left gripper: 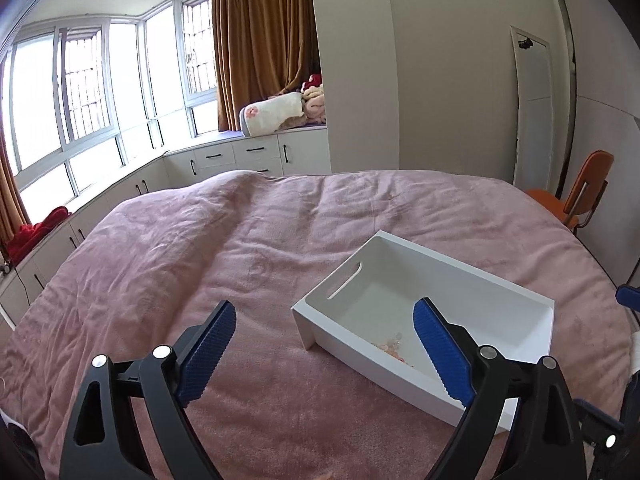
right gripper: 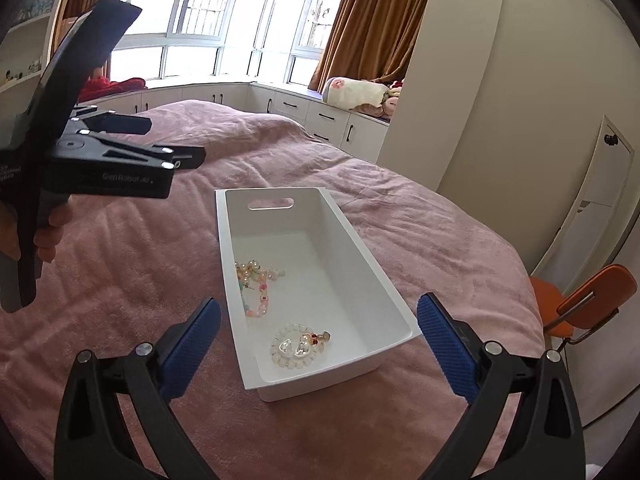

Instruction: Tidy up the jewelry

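Observation:
A white rectangular bin (right gripper: 352, 248) with a handle slot lies on the pink bedspread (right gripper: 120, 264). Inside it lie a colourful beaded bracelet (right gripper: 256, 284) and a pale bead bracelet with a gold and red charm (right gripper: 298, 346). The bin also shows in the left wrist view (left gripper: 472, 280), with some beads (left gripper: 390, 346) in its near corner. My left gripper (left gripper: 324, 344) is open and empty, above the bin's left side. My right gripper (right gripper: 320, 344) is open and empty, straddling the bin's near end. The left gripper also shows in the right wrist view (right gripper: 120, 148), raised at the left.
The pink bedspread (left gripper: 200, 248) covers the whole bed. An orange chair (right gripper: 580, 300) stands at the bed's right. White cabinets (left gripper: 248, 156) with plush toys (left gripper: 280, 112) line the window wall behind the bed.

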The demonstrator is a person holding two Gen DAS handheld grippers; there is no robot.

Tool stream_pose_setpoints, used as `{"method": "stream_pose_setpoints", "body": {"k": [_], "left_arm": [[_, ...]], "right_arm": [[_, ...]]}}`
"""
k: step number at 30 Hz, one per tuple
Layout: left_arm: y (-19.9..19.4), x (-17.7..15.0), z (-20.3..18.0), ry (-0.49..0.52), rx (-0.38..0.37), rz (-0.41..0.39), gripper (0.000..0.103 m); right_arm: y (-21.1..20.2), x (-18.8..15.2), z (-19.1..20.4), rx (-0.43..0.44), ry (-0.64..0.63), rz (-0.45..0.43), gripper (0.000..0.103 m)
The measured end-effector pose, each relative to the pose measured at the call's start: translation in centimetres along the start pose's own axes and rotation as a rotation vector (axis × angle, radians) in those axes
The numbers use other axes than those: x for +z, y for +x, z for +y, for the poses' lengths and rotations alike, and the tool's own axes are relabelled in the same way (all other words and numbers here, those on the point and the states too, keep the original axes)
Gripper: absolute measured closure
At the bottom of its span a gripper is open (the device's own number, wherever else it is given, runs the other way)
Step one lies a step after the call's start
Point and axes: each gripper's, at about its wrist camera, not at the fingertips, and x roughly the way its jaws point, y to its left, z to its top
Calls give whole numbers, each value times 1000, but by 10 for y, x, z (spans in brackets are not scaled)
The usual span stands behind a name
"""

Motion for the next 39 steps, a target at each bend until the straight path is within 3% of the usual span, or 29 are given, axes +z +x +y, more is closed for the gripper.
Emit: {"method": "stream_pose_setpoints", "body": {"k": [7, 12, 16, 19, 23, 29, 39], "left_arm": [[-6, -17, -17, -4, -19, -2, 11], [-4, -31, -31, 12, 10, -23, 10], [-2, -43, -33, -25, 34, -50, 10], [3, -57, -34, -52, 10, -44, 10], [9, -71, -37, -50, 13, -35, 10], [10, -78, -30, -125, 11, -38, 10], [7, -79, -36, -104, 25, -47, 10]], "right_arm": [[5, -7, -2, 0, 36, 2, 6], [8, -15, -6, -24, 89, -27, 6], [10, -25, -13, -31, 143, -47, 6], [10, -31, -17, -11, 184, -65, 6], [14, -36, -13, -21, 165, -56, 6], [16, -44, -6, -20, 159, -71, 6], [14, -46, 1, -14, 137, -108, 6]]}}
